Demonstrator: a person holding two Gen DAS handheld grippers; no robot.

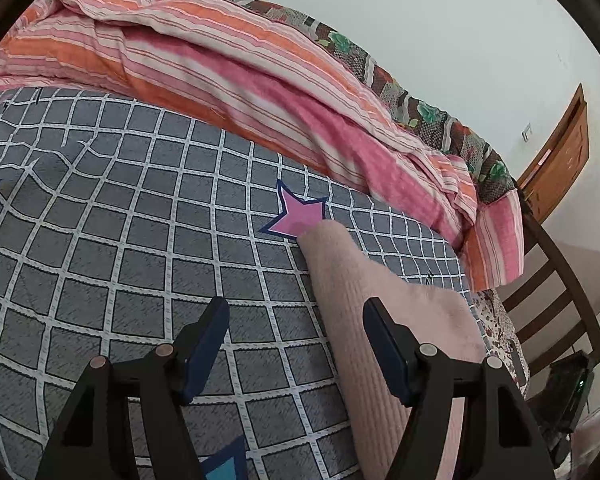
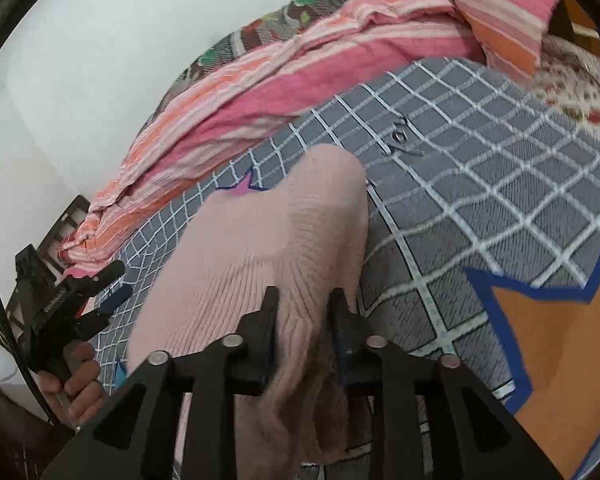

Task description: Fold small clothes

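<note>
A pale pink knit garment (image 1: 348,272) lies lengthwise on the grey checked bed sheet (image 1: 140,220). My left gripper (image 1: 296,308) is open just above the sheet, its right finger over the garment's left edge and nothing pinched. In the right wrist view the garment (image 2: 268,232) bunches upward between the fingers of my right gripper (image 2: 305,294), which is shut on a fold of its near end. The left gripper (image 2: 122,279) also shows there, at the garment's left side, held by a hand (image 2: 80,380).
A pink and orange striped quilt (image 1: 220,60) is heaped along the far side of the bed by the wall. A wooden chair (image 1: 552,280) stands past the bed's right end, with a wooden door (image 1: 560,152) behind it. Star prints mark the sheet (image 2: 480,160).
</note>
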